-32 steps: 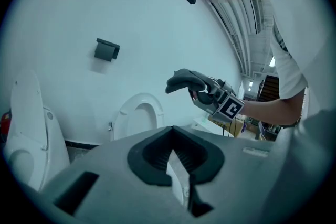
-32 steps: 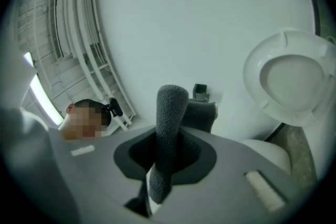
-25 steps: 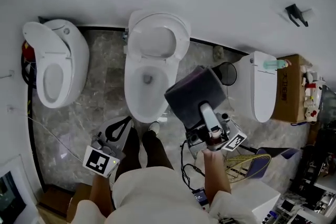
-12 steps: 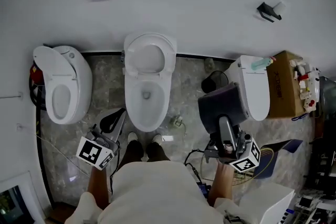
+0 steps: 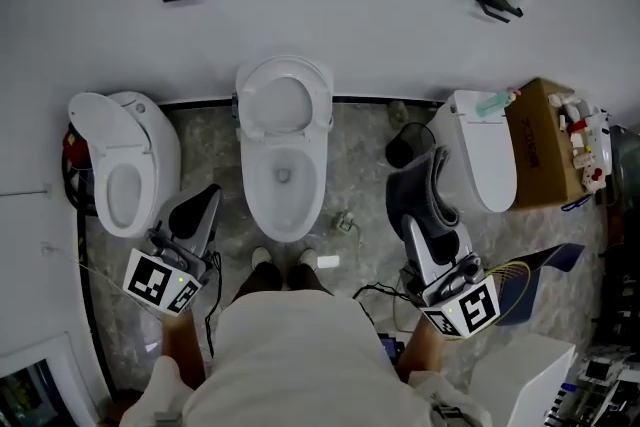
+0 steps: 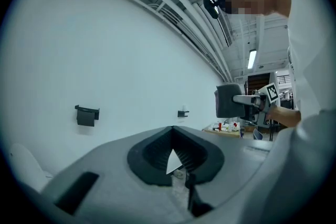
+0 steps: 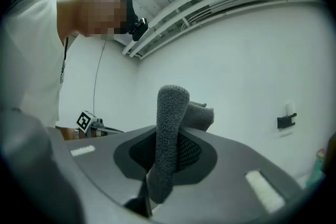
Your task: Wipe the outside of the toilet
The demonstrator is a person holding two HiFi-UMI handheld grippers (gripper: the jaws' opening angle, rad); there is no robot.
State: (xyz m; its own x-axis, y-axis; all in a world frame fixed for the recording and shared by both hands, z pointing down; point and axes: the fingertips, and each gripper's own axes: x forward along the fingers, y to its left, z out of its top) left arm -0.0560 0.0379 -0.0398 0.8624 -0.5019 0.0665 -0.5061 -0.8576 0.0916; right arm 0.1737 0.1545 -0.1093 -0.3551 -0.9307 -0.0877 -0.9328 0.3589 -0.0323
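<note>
Three white toilets line a pale wall, and a person stands at the foot of the middle toilet (image 5: 283,155), whose lid is raised. Only the shoes (image 5: 284,259) and the pale top show from above; the torso blocks the floor beneath it.

The right gripper (image 5: 424,225) is clamped on a grey cloth (image 5: 422,187), held off to the right of the middle toilet and clear of it, over the floor beside the closed-lid toilet (image 5: 482,160). In the head view the cloth covers the jaw tips and part of that toilet's near side. The right gripper view shows the folded cloth (image 7: 170,128) standing up between the pressed jaws of the right gripper (image 7: 168,150).

The left gripper (image 5: 200,205) hangs between the middle toilet and the left toilet (image 5: 120,165), touching neither. In its own view the left gripper (image 6: 172,129) has its jaws drawn together at the tip with nothing between them, and it looks at bare wall and a black wall bracket (image 6: 86,114); no toilet can be made out there.

A black bin (image 5: 403,150) is half hidden behind the cloth. A cardboard box (image 5: 545,150) at the right carries small bottles too tiny to identify, as is a small item on the marble floor (image 5: 345,220).
</note>
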